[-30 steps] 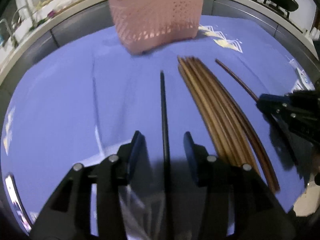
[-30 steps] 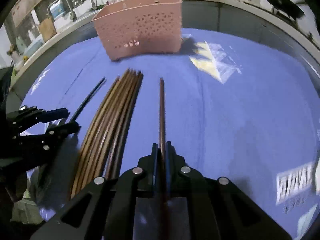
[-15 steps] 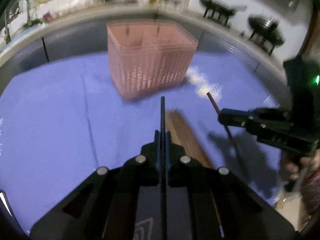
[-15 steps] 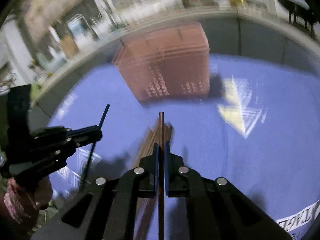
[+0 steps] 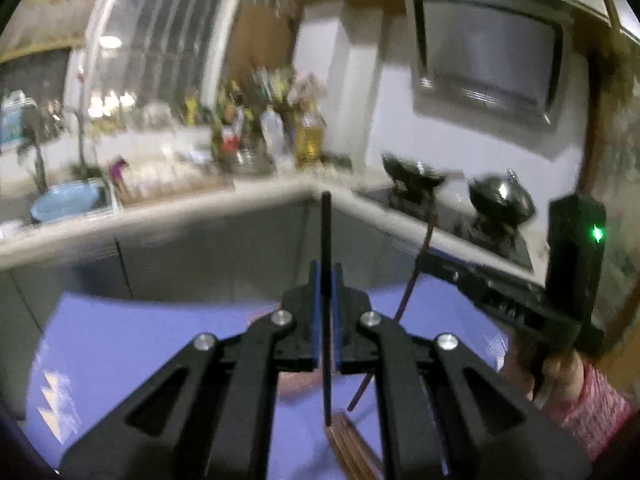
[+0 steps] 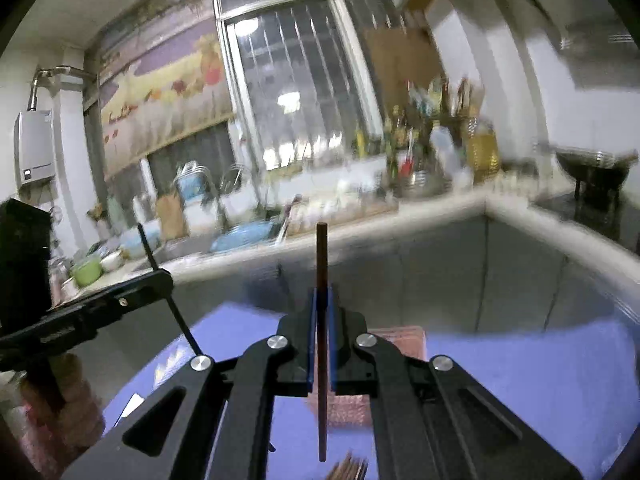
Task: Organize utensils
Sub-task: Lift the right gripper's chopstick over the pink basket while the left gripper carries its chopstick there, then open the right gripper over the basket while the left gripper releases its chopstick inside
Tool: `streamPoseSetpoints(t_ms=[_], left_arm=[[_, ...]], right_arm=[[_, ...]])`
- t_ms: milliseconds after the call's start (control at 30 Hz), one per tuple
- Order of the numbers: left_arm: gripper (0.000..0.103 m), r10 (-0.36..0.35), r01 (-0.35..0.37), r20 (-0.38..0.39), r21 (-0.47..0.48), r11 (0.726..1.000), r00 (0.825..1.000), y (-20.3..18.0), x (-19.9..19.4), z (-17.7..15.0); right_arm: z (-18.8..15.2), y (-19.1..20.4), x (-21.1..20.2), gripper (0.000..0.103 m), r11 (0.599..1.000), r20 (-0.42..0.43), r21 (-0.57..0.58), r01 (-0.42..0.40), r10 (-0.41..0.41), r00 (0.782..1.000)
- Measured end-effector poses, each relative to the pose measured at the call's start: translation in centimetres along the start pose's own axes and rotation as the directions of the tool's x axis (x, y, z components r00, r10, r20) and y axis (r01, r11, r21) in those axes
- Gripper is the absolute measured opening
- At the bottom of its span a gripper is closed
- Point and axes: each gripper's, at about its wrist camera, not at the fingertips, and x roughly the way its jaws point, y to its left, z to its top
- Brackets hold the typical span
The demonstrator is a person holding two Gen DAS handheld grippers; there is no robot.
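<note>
My left gripper (image 5: 326, 270) is shut on a black chopstick (image 5: 326, 236), which sticks out past its blue pads and hangs high over the blue cloth (image 5: 120, 344). A brown chopstick (image 6: 321, 256) is clamped the same way in my right gripper (image 6: 321, 294), which is shut. Each gripper shows in the other's view: the right gripper (image 5: 430, 258) with its brown chopstick (image 5: 418, 272), the left gripper (image 6: 162, 276) with its black chopstick (image 6: 168, 292). The pink basket (image 6: 404, 338) lies mostly hidden behind my right gripper. The brown chopstick bundle (image 5: 352, 446) rests on the cloth below.
A white kitchen counter (image 5: 160, 204) runs behind the table, with bottles (image 5: 308, 138), a blue basin (image 5: 66, 200) in the sink and black woks (image 5: 500, 196) on the stove. A hand in a pink sleeve (image 5: 588, 404) holds the right gripper.
The left gripper closed on the black chopstick. Both grippers then rose from the cloth with their chopsticks and tilted up, so the views now show the kitchen instead of the table.
</note>
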Motion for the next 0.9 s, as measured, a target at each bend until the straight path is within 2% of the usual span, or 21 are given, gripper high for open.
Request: streamPoseSetpoints(t_ms=[100,200,367,433,500,567,633,700,733,767,833,900], left_arm=[[0.004,0.068,-0.066,0.062,-0.027,0.997,0.996,0.6,1.5,2.4],[0.004,0.146,-0.144,0.073,-0.037,0.989,0.987,1.2,4.5,2.7],[0.004,0.168,-0.171,-0.094,-0.033,0.985,0.981,2.5,10.9,-0.3],[0.004,0.176,-0.183,-0.168,-0.031,0.983,0.970,2.7,13.0,-1.9],[0.005,0.190,-0.201,-0.222,-0.026,0.979,0.956,2.7,14.1,-3.2],[0.023,0.204,-0.214,-0.263,-0.010,0.977,0.943,2.5,14.9,-4.0],[0.050,0.244,-0.252,-0.229,-0.008,0.968,0.942,2.5,14.1,-3.9],[0.052,0.255,-0.264,-0.160,-0.039,0.964,0.954,2.6,12.2,-3.3],[0.052,0.254,-0.263,-0.137,-0.051,0.963,0.957,2.6,11.3,-3.1],[0.052,0.255,-0.263,-0.115,-0.064,0.963,0.960,2.6,10.3,-2.9],[0.052,0.255,-0.261,-0.066,-0.096,0.961,0.965,2.5,7.7,-2.7],[0.052,0.237,-0.239,-0.031,-0.111,0.965,0.971,2.3,5.4,-3.3]], right_arm=[[2.3,0.2,2.9,0.005,0.998,0.063,-0.005,0.056,-0.055,0.996],[2.0,0.1,6.1,0.005,0.995,0.080,-0.016,0.101,-0.099,0.992],[-1.4,-1.4,11.9,0.005,0.994,-0.099,0.024,0.106,-0.103,0.990],[-3.1,-2.1,13.7,0.006,0.993,-0.179,0.041,0.109,-0.100,0.979],[-3.9,-2.4,14.7,0.006,0.992,-0.221,0.052,0.114,-0.099,0.970],[-4.6,-2.9,15.3,0.006,0.990,-0.262,0.086,0.108,-0.082,0.962],[-5.0,-3.6,15.1,0.008,0.983,-0.275,0.153,0.099,-0.054,0.960],[-4.8,-4.5,14.4,0.011,0.974,-0.262,0.215,0.078,-0.019,0.965],[-4.7,-4.8,13.8,0.018,0.969,-0.248,0.236,0.069,-0.009,0.969],[-4.5,-5.1,13.1,0.031,0.964,-0.231,0.258,0.064,-0.002,0.973],[-4.1,-5.7,11.5,0.052,0.954,-0.197,0.294,0.055,0.004,0.980],[-4.0,-5.6,8.7,0.052,0.951,-0.146,0.305,0.043,0.002,0.989]])
